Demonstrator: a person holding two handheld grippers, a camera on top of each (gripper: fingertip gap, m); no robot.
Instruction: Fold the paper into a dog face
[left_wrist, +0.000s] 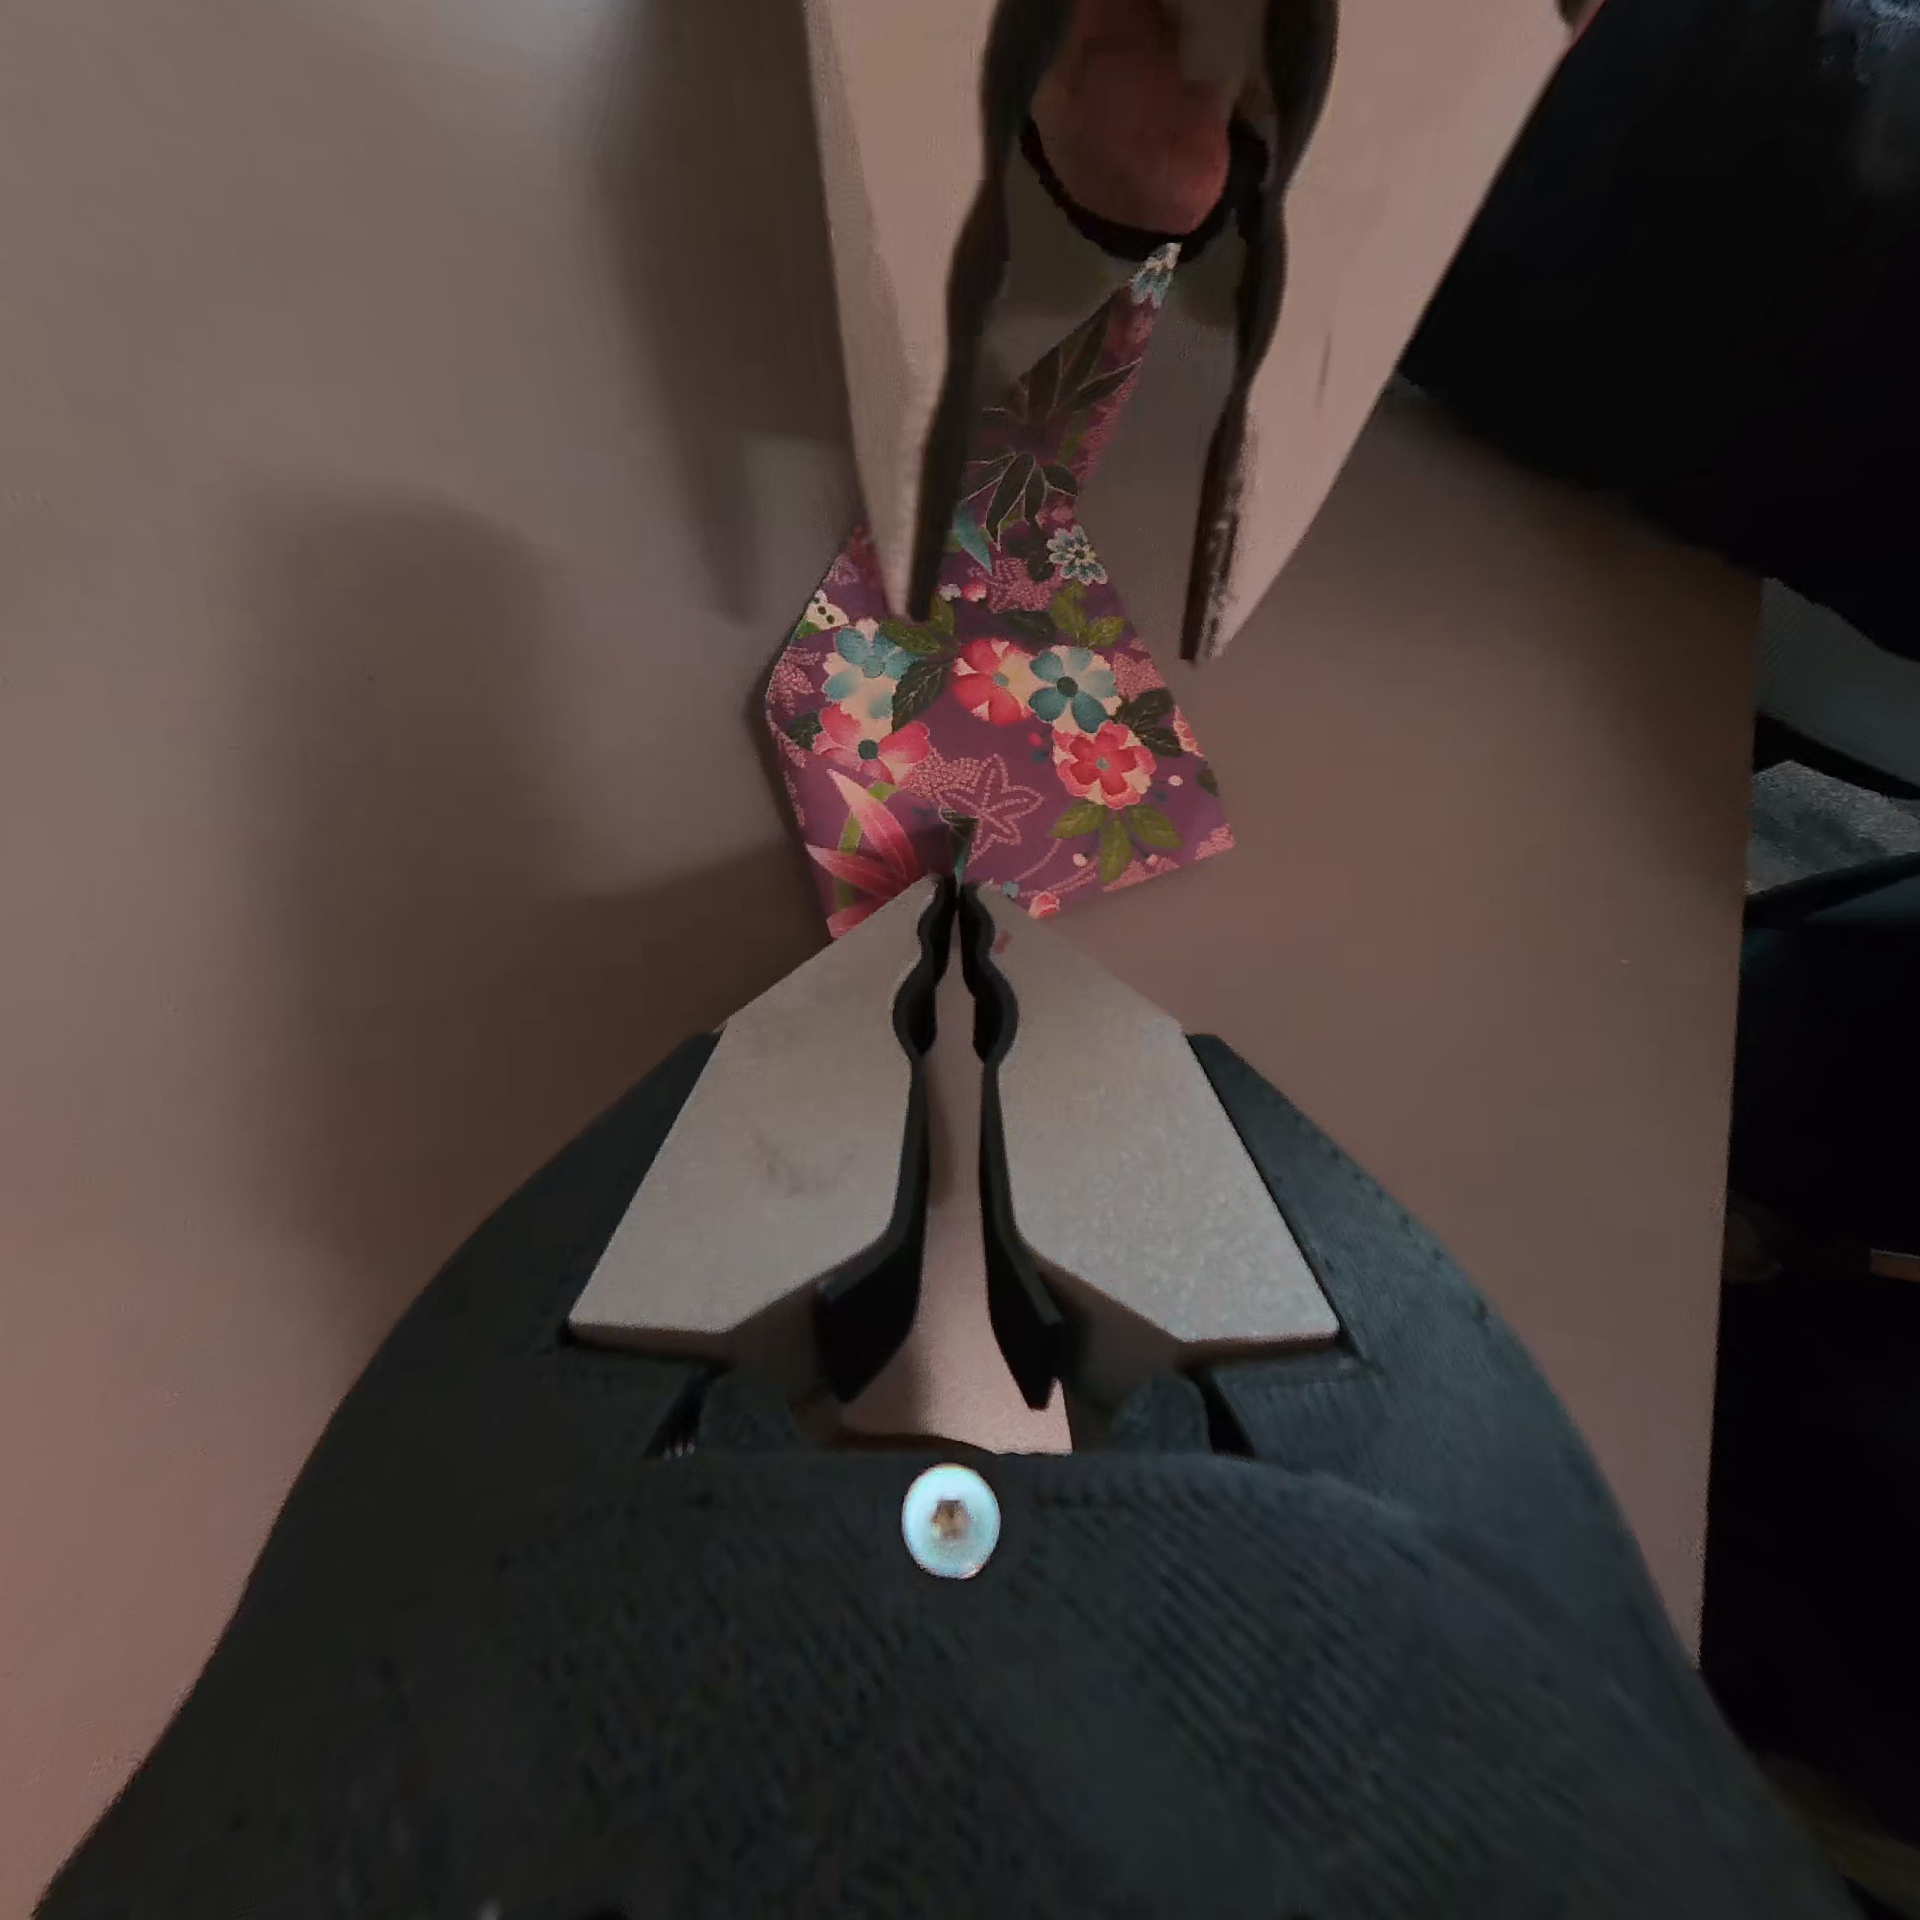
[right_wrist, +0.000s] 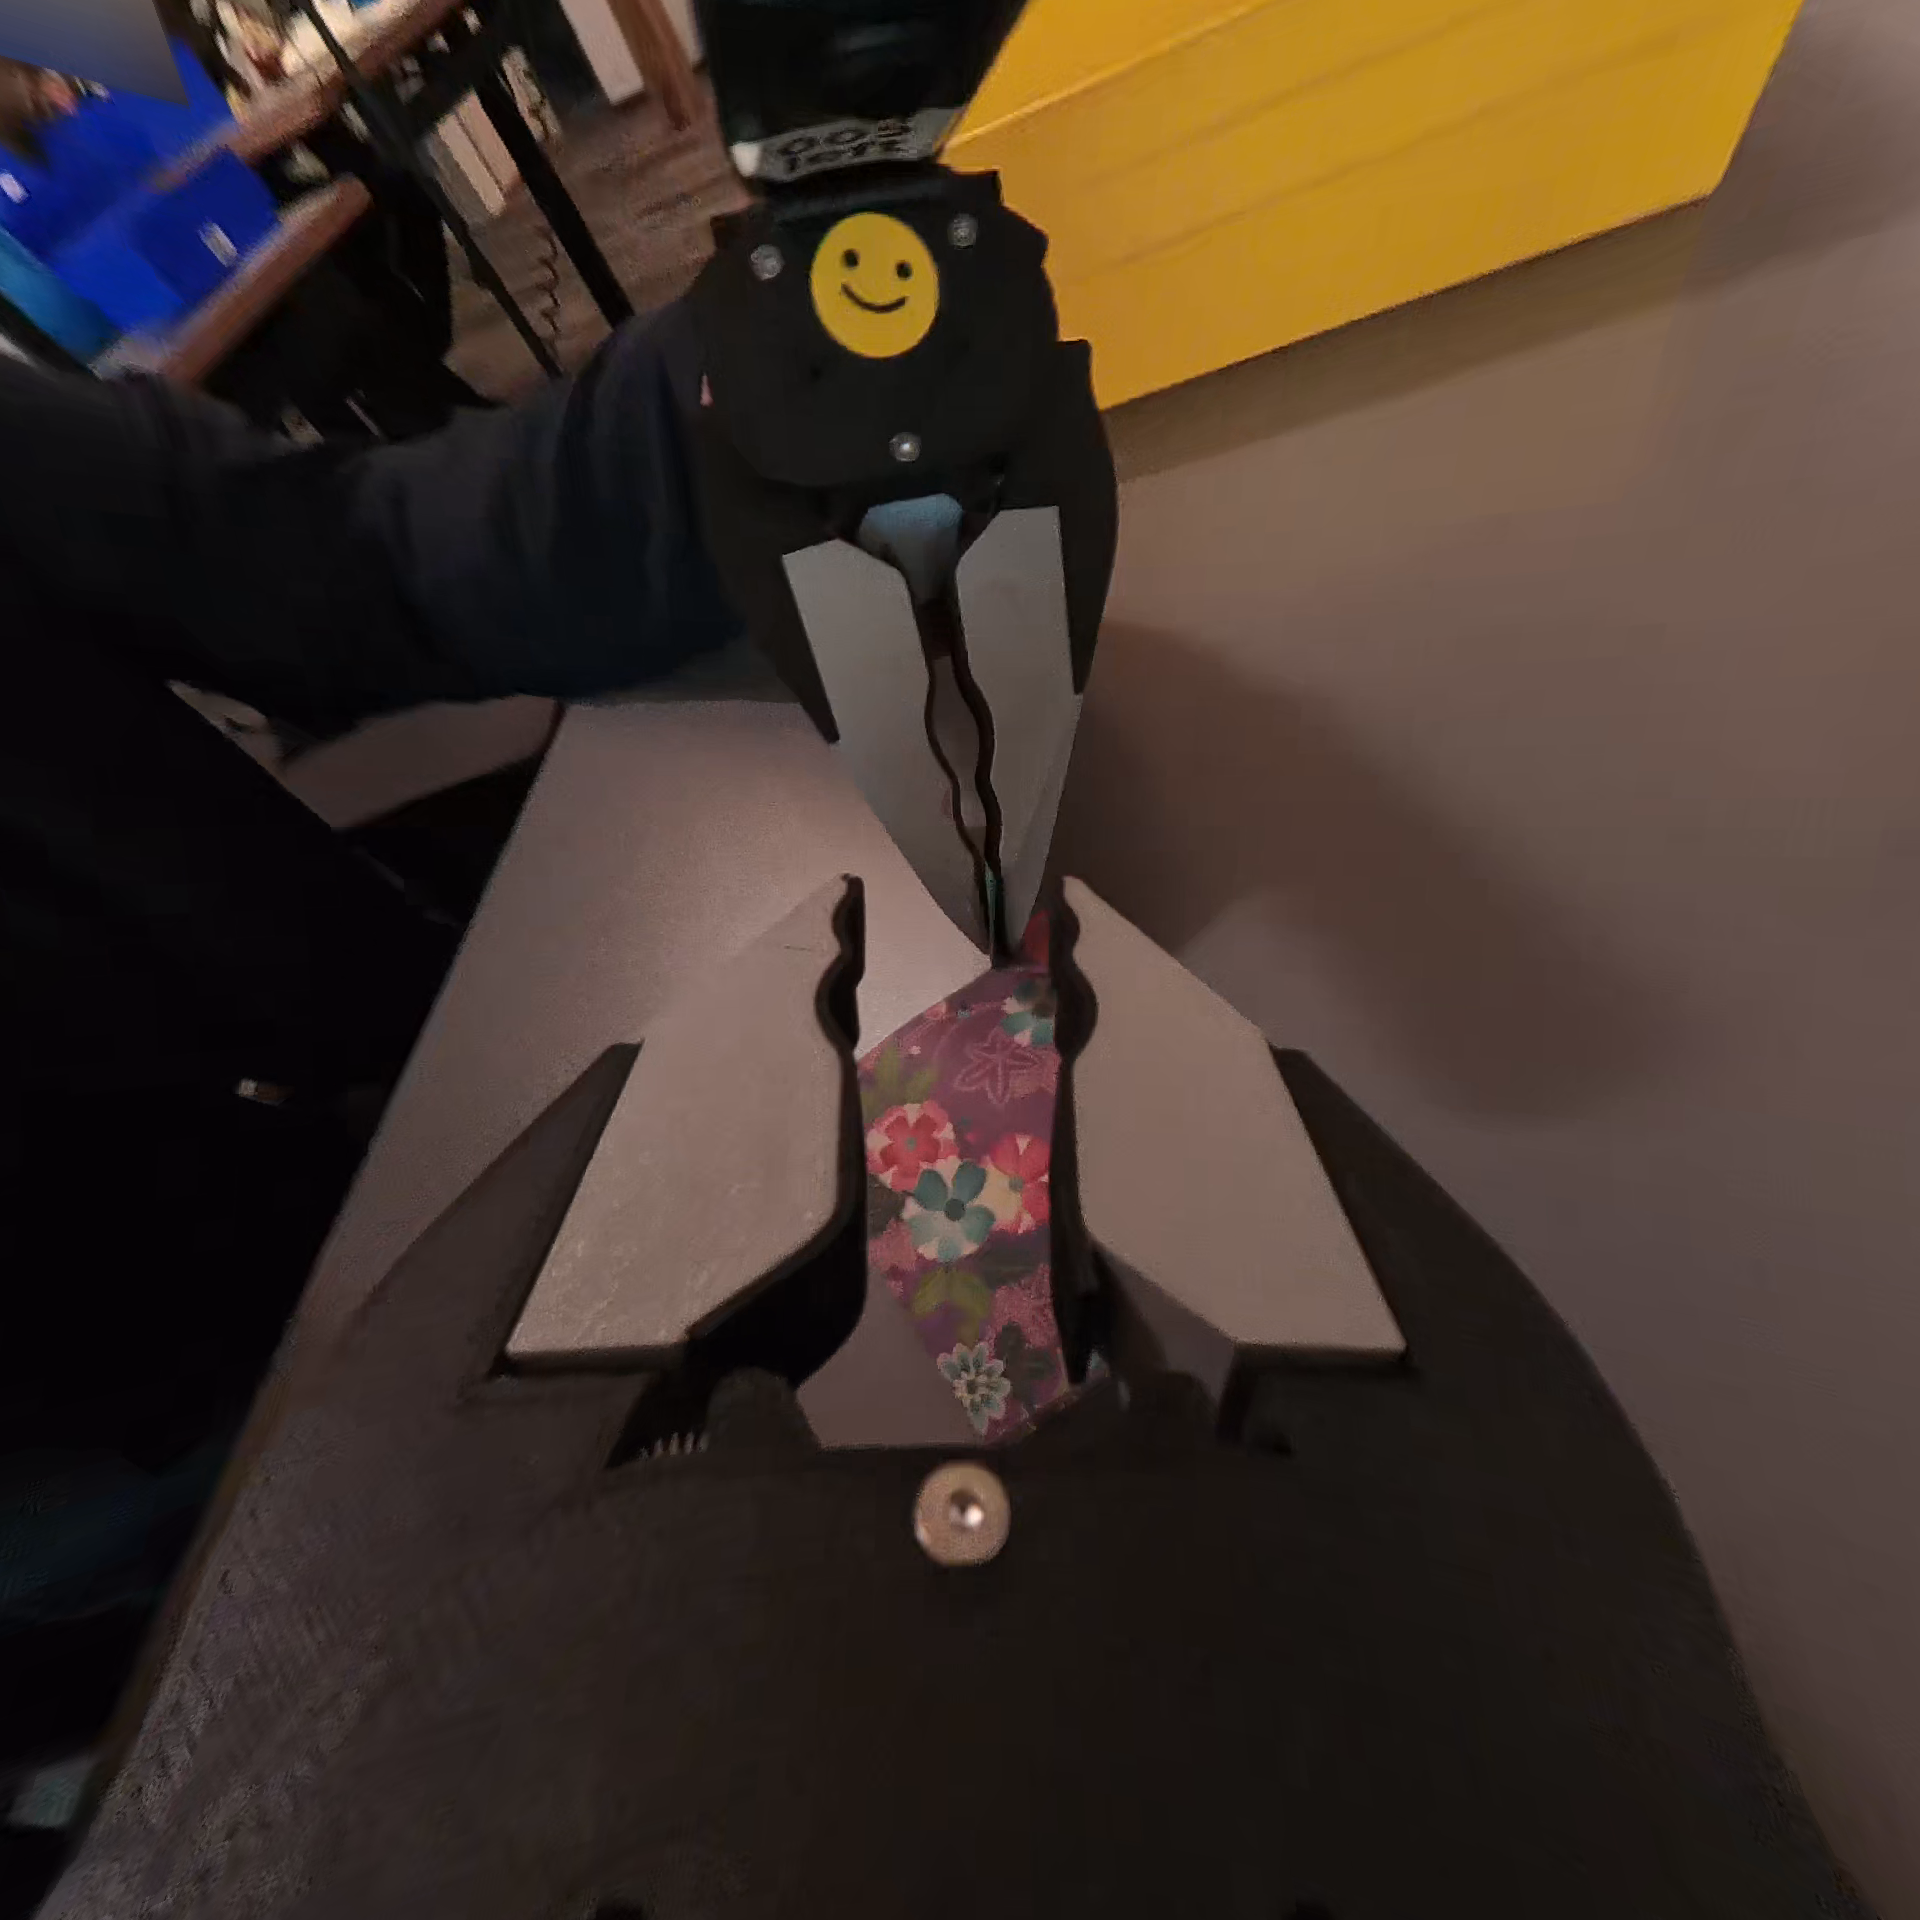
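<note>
Two tongs show in the left wrist view. The left tongs, near the camera, have their two fingers pressed together on the near corner of the paper. The right tongs come in from the top with their fingers spread apart, one fingertip down at the paper's far left edge, the other just off its right side. There is one sheet of paper, purple with pink, red and teal flowers, already folded into a smaller multi-cornered shape; it lies on the pale desk, and a narrow part of it rises toward the right tongs' body. A person's hand shows behind those tongs.

In the right wrist view, the right tongs stand open, and the paper lies in the gap between the two fingers, close along the right-hand one. Whether that finger touches the paper cannot be told. Beyond, the left tongs point toward the camera, clamped on the paper's far tip; their black body bears one yellow smiley sticker. A dark sleeve reaches to them from the left. One yellow box sits farther back on the desk; its contents cannot be seen.
</note>
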